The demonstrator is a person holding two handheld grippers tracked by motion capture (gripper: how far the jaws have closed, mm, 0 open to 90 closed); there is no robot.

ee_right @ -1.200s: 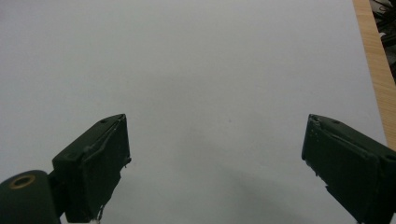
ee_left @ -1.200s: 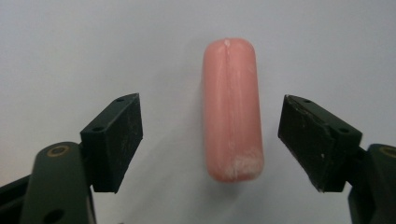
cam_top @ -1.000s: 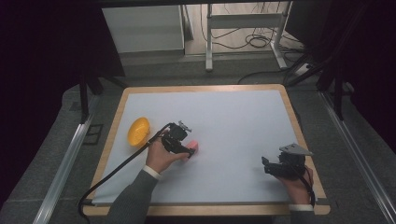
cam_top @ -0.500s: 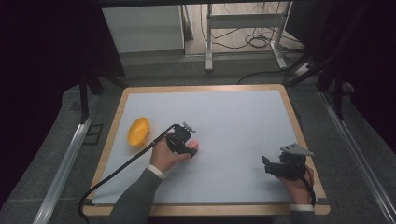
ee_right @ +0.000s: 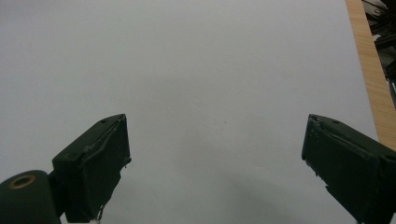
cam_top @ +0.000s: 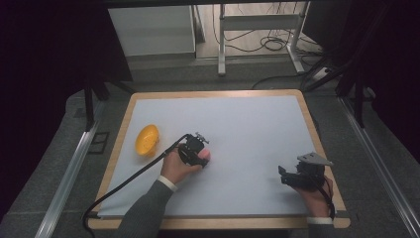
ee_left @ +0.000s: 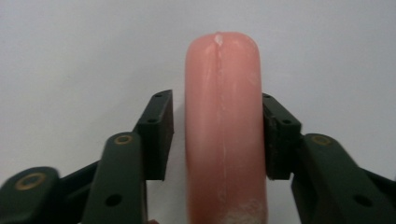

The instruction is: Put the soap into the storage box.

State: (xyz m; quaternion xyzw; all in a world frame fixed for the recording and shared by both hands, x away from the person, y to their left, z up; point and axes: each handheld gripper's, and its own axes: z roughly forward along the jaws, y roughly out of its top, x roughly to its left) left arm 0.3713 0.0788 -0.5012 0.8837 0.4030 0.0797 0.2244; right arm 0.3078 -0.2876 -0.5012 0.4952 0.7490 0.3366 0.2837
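Observation:
A pink oblong object lies on the white mat between the jaws of my left gripper. The jaws have just been closing around it. The right pad touches its side, while a thin gap shows at the left pad. In the high view the left gripper sits left of the mat's centre, with the pink object peeking out beside it. My right gripper rests near the mat's front right, and its jaws stand wide apart with nothing between them.
An orange rounded object lies on the white mat to the left of the left hand. The wooden table rim frames the mat. A black cable trails from the left gripper toward the front left.
The left gripper's jaws have narrowed around the pink object, and the left hand has edged slightly over it. The right gripper has stayed put.

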